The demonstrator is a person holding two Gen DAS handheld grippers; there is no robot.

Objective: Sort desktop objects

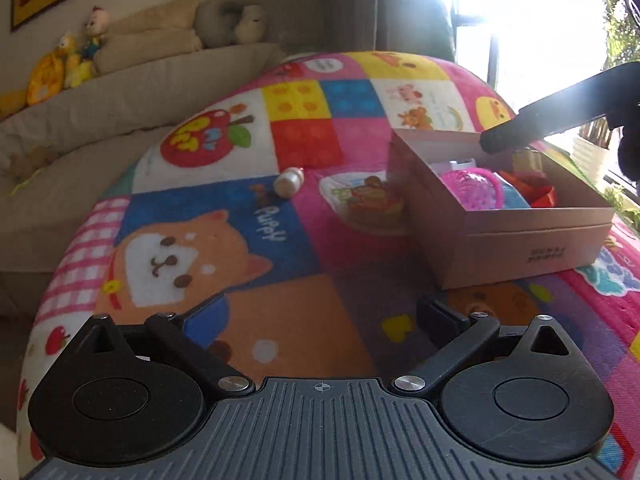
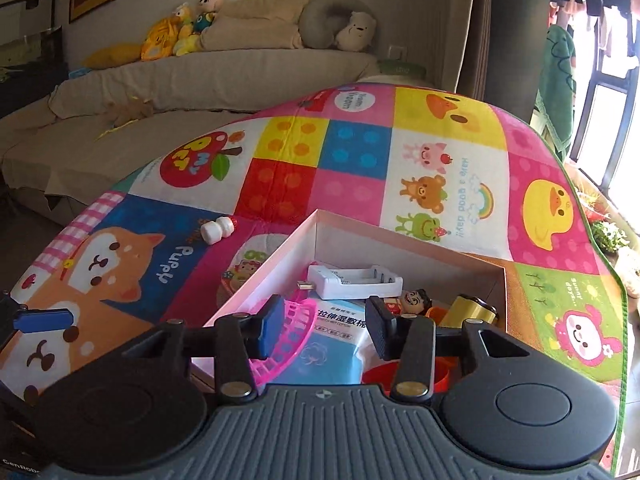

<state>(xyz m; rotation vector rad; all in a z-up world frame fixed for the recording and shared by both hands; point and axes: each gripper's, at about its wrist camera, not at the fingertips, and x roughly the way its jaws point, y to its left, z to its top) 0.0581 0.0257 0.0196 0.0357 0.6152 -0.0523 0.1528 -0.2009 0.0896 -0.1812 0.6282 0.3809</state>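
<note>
A cardboard box point(image 1: 524, 236) stands on the colourful cartoon mat point(image 1: 304, 128) at the right. It holds a pink mesh basket point(image 1: 472, 190), a blue wipes pack point(image 2: 336, 344), a white charger point(image 2: 356, 280), a toy figure point(image 2: 414, 302), a yellow battery point(image 2: 470, 310) and a red cup point(image 2: 380, 376). A small white bottle point(image 1: 289, 181) lies on the mat left of the box; it also shows in the right wrist view point(image 2: 218, 229). My left gripper point(image 1: 312, 320) is open and empty, low over the mat. My right gripper point(image 2: 324, 326) is open and empty above the box.
A beige sofa point(image 2: 200, 80) with plush toys point(image 2: 180, 28) and cushions runs behind the mat. A bright window point(image 1: 520, 8) is at the right. The right tool's dark finger point(image 1: 532, 128) reaches over the box's far edge in the left wrist view.
</note>
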